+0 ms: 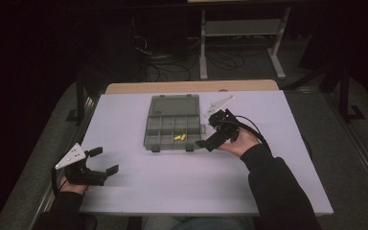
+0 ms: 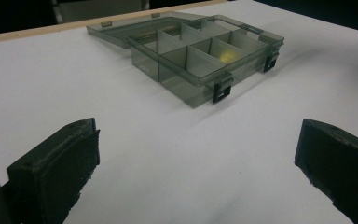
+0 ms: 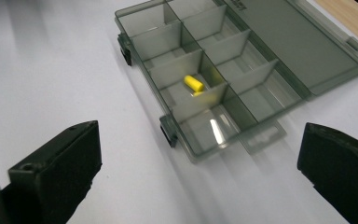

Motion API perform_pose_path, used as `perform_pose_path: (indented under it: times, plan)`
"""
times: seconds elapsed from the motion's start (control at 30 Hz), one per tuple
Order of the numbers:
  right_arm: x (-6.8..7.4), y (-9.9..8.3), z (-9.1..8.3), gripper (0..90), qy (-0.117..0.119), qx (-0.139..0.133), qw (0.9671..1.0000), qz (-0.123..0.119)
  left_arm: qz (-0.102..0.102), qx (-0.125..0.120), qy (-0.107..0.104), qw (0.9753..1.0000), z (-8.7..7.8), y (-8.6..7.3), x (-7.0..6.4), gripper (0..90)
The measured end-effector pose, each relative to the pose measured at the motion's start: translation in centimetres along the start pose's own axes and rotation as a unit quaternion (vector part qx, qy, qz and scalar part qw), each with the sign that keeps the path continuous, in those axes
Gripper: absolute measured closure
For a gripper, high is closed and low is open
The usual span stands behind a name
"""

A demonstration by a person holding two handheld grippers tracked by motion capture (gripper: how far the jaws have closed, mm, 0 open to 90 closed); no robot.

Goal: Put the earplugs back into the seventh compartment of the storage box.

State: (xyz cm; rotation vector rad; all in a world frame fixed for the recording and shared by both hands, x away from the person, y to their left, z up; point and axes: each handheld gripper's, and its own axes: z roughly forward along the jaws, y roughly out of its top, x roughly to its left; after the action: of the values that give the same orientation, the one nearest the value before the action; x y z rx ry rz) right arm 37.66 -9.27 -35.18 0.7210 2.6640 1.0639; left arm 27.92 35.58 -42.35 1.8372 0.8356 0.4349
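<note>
No text, label, brand, number or sign can be read in any view. The grey compartment box (image 3: 214,74) carries a short raised marking near the hinge edge of its open lid (image 3: 298,42), seen in the right gripper view, but it is too small and blurred to make out.

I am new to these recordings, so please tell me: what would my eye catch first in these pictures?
First, the grey see-through plastic compartment box, lying open mid-table with its lid flat behind it. Next, the small yellow cylindrical pieces in one front-row compartment. Then the two black tongs, both open: the right tongs beside the box's right edge, the left tongs apart, near the table's front-left corner.
</note>
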Motion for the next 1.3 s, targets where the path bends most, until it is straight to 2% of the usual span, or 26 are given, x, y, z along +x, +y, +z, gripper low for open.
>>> perform_pose_path:
  times: [0.3,0.67,0.73,0.93,1.13,1.3]
  plan:
    - [-0.8,-2.6,-1.7,0.0,-0.006,-0.015,0.9995,0.029,0.001,0.000,0.000,1.0000,0.0,0.0,0.0,0.0]
    - [-1.2,-6.2,-3.9,0.0,-0.020,-0.039,0.9970,0.063,0.002,0.001,0.000,1.0000,0.0,0.0,0.0,0.0]
    - [-1.3,-7.0,-4.2,0.0,-0.017,-0.048,0.9960,0.074,0.003,0.001,0.000,1.0000,0.0,0.0,0.0,0.0]
    - [-1.5,-9.3,-5.1,0.0,-0.031,-0.068,0.9929,0.092,0.003,0.001,0.000,1.0000,0.0,0.0,-0.1,0.0]
    - [-1.7,-11.7,-6.0,0.0,-0.048,-0.100,0.9870,0.116,0.002,0.001,0.000,1.0000,0.0,0.0,0.0,0.0]
    - [-1.4,-13.3,-6.6,0.0,-0.064,-0.119,0.9834,0.121,0.003,0.001,0.000,1.0000,0.0,0.0,0.0,0.0]
